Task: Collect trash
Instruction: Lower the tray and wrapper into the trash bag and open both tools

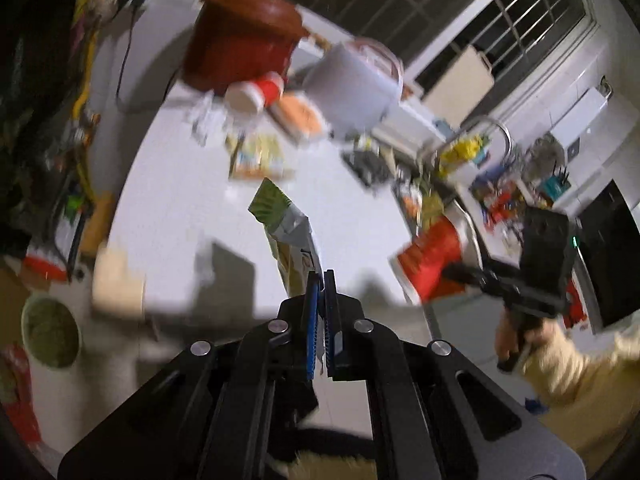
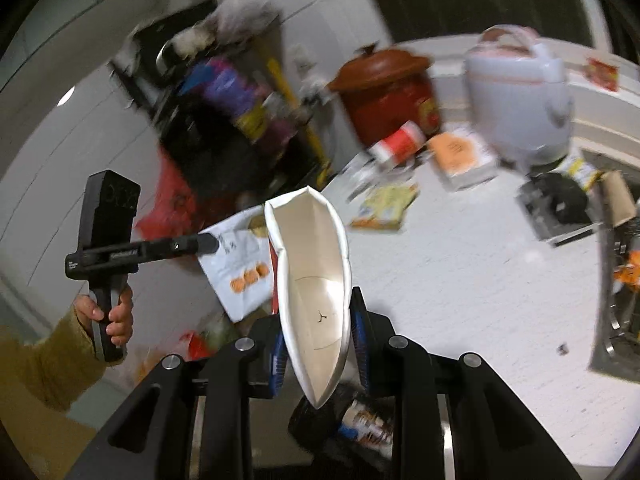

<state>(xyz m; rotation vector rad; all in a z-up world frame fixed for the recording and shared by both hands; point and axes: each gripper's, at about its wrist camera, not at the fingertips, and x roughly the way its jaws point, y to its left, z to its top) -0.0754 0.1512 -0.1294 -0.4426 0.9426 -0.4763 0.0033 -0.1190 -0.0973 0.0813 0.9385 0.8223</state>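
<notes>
My left gripper (image 1: pixel 321 276) is shut on a green and silver snack wrapper (image 1: pixel 286 224), held up above the white counter (image 1: pixel 360 220). It also shows in the right wrist view (image 2: pixel 208 245) with the wrapper (image 2: pixel 240 264) in it. My right gripper (image 2: pixel 318 296) is shut on a squashed red and white paper cup (image 2: pixel 314 280), its white inside facing the camera. It also shows in the left wrist view (image 1: pixel 452 270) holding the cup (image 1: pixel 430 260). More litter lies on the counter: a tipped red cup (image 1: pixel 254 94), a yellow packet (image 1: pixel 260 156) and an orange box (image 1: pixel 302 114).
A brown-red crock pot (image 1: pixel 240 44) and a white rice cooker (image 1: pixel 356 88) stand at the back of the counter. A sink with a tap (image 1: pixel 484 132) lies to the right. A black bag with trash (image 2: pixel 352 424) is below my right gripper. A green bowl (image 1: pixel 50 332) sits low at left.
</notes>
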